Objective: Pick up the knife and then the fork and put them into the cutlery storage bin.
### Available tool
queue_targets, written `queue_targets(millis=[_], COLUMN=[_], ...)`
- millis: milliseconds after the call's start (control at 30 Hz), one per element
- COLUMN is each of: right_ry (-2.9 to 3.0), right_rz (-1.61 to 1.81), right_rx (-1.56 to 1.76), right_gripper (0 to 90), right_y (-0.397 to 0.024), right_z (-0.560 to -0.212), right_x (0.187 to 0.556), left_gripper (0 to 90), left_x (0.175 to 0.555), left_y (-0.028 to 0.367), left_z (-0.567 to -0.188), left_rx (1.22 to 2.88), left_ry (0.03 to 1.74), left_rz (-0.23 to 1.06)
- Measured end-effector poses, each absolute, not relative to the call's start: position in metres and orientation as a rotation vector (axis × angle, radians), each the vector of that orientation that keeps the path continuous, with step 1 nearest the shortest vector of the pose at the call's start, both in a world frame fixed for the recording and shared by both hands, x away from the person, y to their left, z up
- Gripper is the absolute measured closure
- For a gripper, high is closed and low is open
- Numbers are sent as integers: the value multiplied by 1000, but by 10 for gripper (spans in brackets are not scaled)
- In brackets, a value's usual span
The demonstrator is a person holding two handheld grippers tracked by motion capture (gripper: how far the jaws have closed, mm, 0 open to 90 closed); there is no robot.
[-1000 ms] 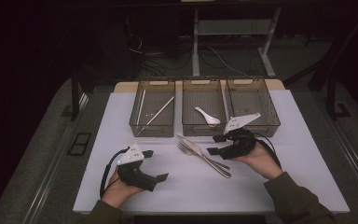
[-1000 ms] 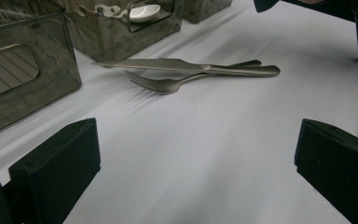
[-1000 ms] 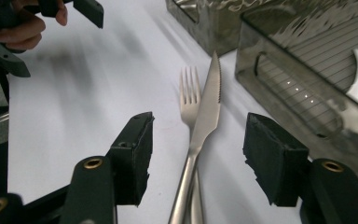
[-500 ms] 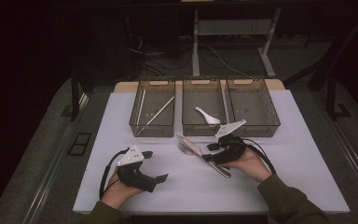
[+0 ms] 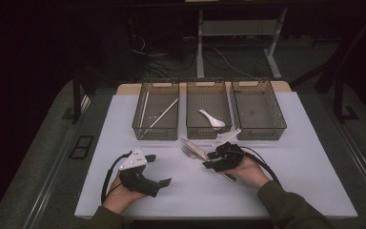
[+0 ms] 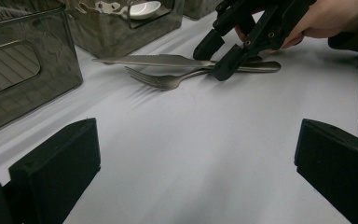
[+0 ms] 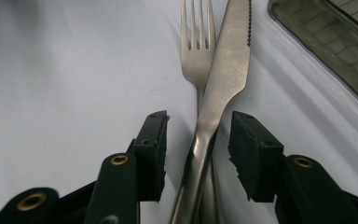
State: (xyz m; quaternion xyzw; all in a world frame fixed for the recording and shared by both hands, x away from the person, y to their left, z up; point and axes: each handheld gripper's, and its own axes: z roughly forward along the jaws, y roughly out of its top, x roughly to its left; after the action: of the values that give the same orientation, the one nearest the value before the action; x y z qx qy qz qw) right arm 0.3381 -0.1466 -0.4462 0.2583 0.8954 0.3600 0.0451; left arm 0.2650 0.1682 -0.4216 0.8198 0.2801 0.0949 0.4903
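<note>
Right gripper [image 7: 196, 154]: lowered over the cutlery on the white table [image 5: 290, 162]; its jaws have just been closing and stand partly apart, with both handles between them and gaps seen on each side, so nothing is gripped.
Silver steel knife [image 7: 223, 79]: laid on the table just in front of the middle bin, crossed over the fork.
Silver steel fork [image 7: 196, 51]: beneath the knife, touching it, tines pointed away.
Left gripper [image 5: 155, 169]: rested on the table, jaws wide apart, nothing held.
3 smoky clear plastic bins [image 5: 259, 102]: set in a row at the far edge.
White ceramic spoon [image 5: 212, 118]: seen in the middle bin.
</note>
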Motion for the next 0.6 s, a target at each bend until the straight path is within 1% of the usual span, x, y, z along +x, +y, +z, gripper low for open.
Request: queue_targets(millis=[167,300,400,600], right_ry=[2702,2701,2687,2690], right_rz=[1059,1068,1068,1104], right_rx=[755,766,783,833], right_gripper=[670,708,767,789], right_y=[-145,-147,-147,-150], right_z=[-447,-447,-447,-448], right_x=[335,336,336,339], left_gripper=[0,0,0,0], left_x=[265,265,266,267], left_y=[167,167,166,165], left_z=[-422,-422,-422,-422], left_rx=[1992,1988,1991,1990], left_ry=[676,674,671,669], left_rz=[227,228,226,224])
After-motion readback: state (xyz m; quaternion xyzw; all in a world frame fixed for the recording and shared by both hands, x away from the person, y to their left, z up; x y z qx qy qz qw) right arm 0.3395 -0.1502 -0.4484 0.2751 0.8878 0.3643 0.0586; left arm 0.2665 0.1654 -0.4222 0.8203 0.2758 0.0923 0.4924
